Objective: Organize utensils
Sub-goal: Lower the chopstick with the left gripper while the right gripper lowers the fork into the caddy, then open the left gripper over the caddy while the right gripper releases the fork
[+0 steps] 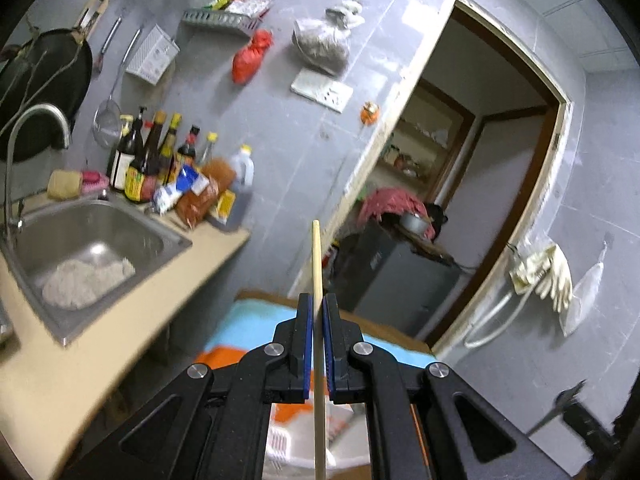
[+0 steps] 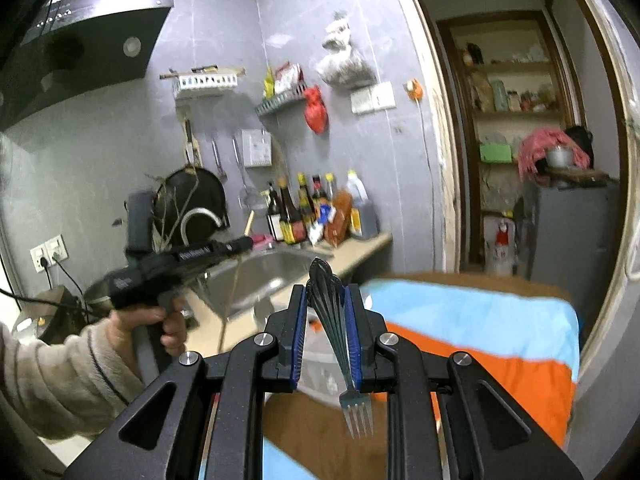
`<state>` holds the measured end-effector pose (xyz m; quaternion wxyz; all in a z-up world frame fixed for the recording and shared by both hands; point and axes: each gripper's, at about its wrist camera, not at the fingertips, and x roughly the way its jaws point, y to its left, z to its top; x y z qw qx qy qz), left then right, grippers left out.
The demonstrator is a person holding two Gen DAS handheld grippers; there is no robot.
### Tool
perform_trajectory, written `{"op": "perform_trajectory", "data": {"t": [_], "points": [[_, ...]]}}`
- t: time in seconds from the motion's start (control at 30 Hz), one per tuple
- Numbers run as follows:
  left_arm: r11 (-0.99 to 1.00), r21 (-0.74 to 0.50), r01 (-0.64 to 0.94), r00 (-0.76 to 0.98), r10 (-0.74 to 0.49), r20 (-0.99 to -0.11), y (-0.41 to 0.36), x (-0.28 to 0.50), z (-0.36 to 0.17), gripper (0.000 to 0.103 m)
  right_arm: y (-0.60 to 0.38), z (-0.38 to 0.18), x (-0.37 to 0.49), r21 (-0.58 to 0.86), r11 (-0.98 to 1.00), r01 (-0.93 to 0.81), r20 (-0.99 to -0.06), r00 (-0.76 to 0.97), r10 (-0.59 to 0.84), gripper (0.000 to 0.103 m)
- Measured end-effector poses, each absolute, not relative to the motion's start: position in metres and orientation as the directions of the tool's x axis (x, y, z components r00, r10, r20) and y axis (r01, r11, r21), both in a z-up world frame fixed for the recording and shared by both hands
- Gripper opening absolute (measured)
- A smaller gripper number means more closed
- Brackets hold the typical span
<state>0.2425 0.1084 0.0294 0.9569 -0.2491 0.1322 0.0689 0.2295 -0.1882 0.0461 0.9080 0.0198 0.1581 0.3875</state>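
Left tongs (image 1: 317, 316): pinching a wooden chopstick (image 1: 317, 264) that runs straight out ahead between the pads.
Right tongs (image 2: 326, 308): clamped on a fork (image 2: 350, 396), handle forward, prongs hanging back below.
White basket (image 1: 280, 440): directly beneath the left tongs, likely nearer that hand.
Writing: bottle labels (image 1: 138, 182) too blurred to read.

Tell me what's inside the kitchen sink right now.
A pale crumpled cloth lies on the bottom of the steel sink. Whether anything sits under it cannot be seen, and the drain is not visible.
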Motion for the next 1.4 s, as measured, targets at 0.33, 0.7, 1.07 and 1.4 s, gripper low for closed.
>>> {"op": "perform_trajectory", "data": {"t": [0.33, 0.7, 1.07, 1.4], "points": [[0.870, -0.456, -0.187, 0.968, 0.085, -0.235, 0.151, 0.289, 0.029, 0.005, -0.127, 0.081, 0.261, 0.154, 0.696, -0.701, -0.176, 0.674, 0.717, 0.017], [0.892, -0.413, -0.183, 0.960, 0.071, -0.272, 0.150, 0.318, -0.012, 0.005, -0.083, 0.038, 0.291, 0.225, 0.746, -0.627, -0.248, 0.703, 0.666, 0.016], [0.932, -0.317, -0.174, 0.949, 0.073, -0.306, 0.129, 0.315, -0.037, 0.005, -0.085, -0.005, 0.303, 0.287, 0.788, -0.545, -0.323, 0.719, 0.615, 0.017], [0.931, -0.335, -0.144, 0.948, 0.033, -0.316, 0.129, 0.303, -0.041, 0.005, -0.084, -0.028, 0.300, 0.282, 0.807, -0.519, -0.379, 0.713, 0.590, 0.017]]}}
